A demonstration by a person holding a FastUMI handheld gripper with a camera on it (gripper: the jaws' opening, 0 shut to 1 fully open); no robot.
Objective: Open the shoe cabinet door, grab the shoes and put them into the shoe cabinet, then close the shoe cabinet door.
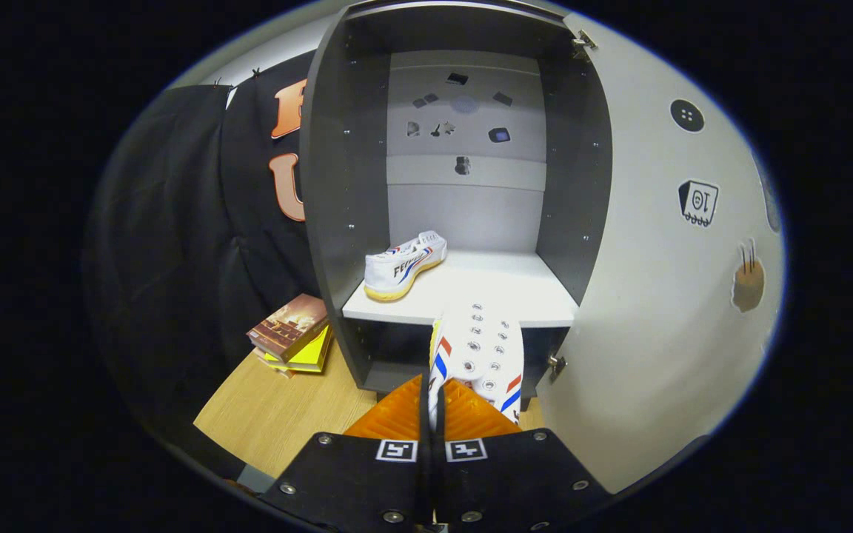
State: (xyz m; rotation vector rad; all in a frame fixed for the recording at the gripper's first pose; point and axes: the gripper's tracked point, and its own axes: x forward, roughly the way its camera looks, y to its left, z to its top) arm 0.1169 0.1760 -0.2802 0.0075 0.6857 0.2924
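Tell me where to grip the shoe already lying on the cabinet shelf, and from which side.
Grip the side wall by the collar of the shoe on the shelf, coming from the open front. It lies sideways, heel nearest, and that thin edge suits narrow jaws. The tongs are already shut on the second shoe, gripping its edge.

**Cabinet shelf: one shoe in, one at the lip**

On the shoe cabinet (338, 185) shelf's left front sits a shoe (403, 265). The gripper (434, 414), fingers pinching the second shoe (480, 355), sits before the shelf. The door (663, 296) swings right; books (292, 334) lie left of the cabinet.
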